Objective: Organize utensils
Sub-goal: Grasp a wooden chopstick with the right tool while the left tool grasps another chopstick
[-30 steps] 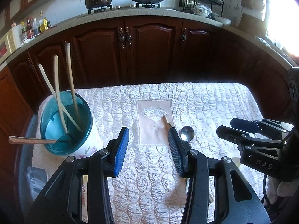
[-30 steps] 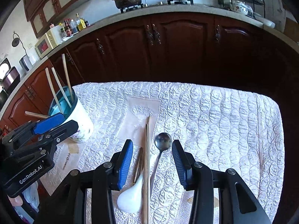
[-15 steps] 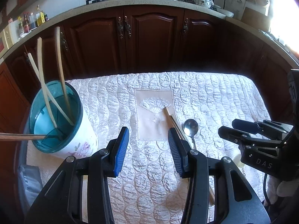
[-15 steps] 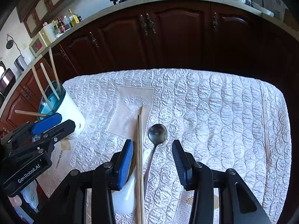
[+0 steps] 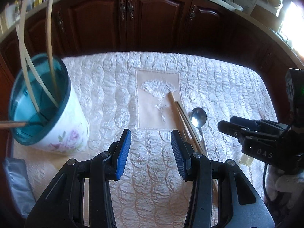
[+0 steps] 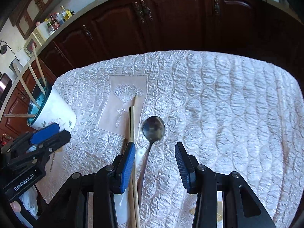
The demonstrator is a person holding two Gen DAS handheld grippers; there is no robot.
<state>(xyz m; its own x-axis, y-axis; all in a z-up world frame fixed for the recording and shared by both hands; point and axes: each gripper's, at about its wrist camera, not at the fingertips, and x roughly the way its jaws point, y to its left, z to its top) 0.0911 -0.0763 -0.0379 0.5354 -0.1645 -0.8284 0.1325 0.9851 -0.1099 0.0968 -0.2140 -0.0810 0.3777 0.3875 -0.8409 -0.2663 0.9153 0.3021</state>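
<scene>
Right wrist view shows the right gripper (image 6: pixel 154 149) spread wide and gripping nothing, its jaws straddling the handle of the metal spoon (image 6: pixel 153 128) on the quilted cloth (image 6: pixel 218 102). Two chopsticks (image 6: pixel 132 121) lie just left of the spoon, and their near ends run under the left jaw. A white utensil (image 6: pixel 139 154) there is blurred. The left gripper (image 5: pixel 151 139) is equally wide and empty. Farther left stands the holder cup (image 5: pixel 62 125) with pale chopsticks (image 5: pixel 50 43) inside.
</scene>
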